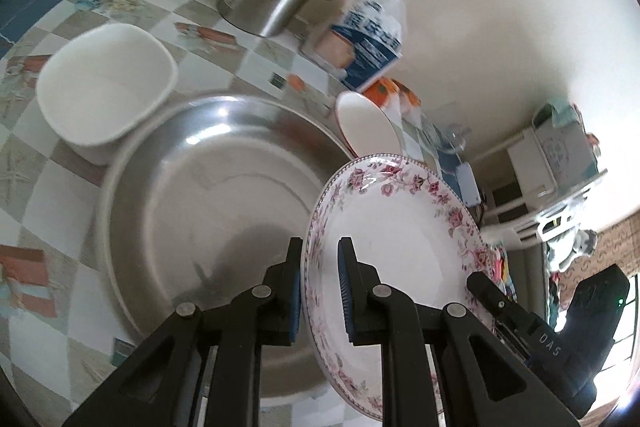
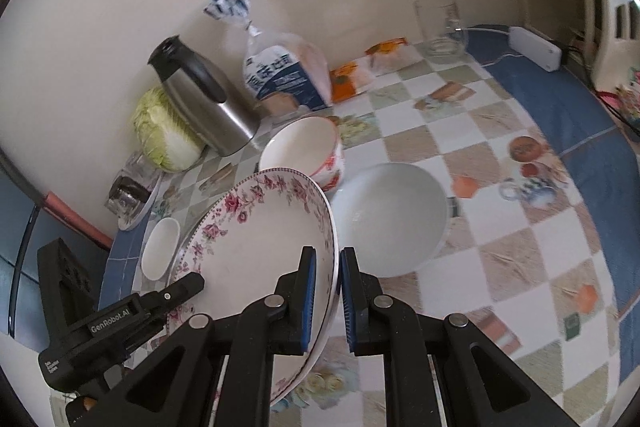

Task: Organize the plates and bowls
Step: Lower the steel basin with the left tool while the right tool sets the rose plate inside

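Evidently both tools are working one piece together: the floral plate is lifted and tilted, with each gripper straddling its rim on opposite sides. Taking the left wrist view from left to right, a white square bowl sits empty at mid left, touching or just beside the wide steel basin, which fills the centre and holds nothing. The left gripper rises from the bottom edge with its pads either side of the plate's near rim; a sliver of gap shows by the right pad, so I cannot tell whether it truly pinches or only brackets it. The plate hangs over the basin's right side, probably so it can be nested or stacked there. Beyond it, a red-patterned bowl stands empty.

In the right wrist view, a small white dish lies at lower left, bare. The right gripper has its left pad against the plate's inner face and its right pad behind the rim, seemingly pressed on it. At centre right a round white bowl is empty on the checked tablecloth. A two-sided hold likely steadies a slick, wide plate against slipping.
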The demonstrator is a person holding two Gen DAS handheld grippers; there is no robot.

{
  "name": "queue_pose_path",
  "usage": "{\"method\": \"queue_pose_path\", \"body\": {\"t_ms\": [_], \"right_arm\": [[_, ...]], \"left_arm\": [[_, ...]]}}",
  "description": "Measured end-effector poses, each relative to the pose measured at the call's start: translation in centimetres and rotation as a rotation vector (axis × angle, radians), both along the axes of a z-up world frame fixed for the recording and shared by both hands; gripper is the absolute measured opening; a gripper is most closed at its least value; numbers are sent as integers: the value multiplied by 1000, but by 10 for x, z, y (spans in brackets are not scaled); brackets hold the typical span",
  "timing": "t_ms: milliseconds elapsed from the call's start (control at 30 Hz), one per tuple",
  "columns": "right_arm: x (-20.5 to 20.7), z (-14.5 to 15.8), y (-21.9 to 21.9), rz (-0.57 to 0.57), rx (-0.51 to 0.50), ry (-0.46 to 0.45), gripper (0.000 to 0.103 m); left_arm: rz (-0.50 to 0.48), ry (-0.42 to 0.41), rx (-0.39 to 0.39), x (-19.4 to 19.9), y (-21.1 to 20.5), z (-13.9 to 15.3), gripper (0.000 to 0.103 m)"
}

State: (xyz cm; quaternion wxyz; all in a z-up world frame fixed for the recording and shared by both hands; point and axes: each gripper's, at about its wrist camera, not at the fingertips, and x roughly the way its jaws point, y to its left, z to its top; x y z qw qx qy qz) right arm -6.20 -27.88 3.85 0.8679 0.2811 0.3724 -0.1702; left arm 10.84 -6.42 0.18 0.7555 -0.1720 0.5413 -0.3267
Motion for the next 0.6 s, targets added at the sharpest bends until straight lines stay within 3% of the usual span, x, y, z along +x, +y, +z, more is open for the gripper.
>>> {"method": "queue_pose_path", "body": {"t_ms": [600], "right_arm": [[67, -35, 39, 126, 40, 65, 13]], "left_arm": [[117, 20, 17, 39, 59, -10, 16]]}}
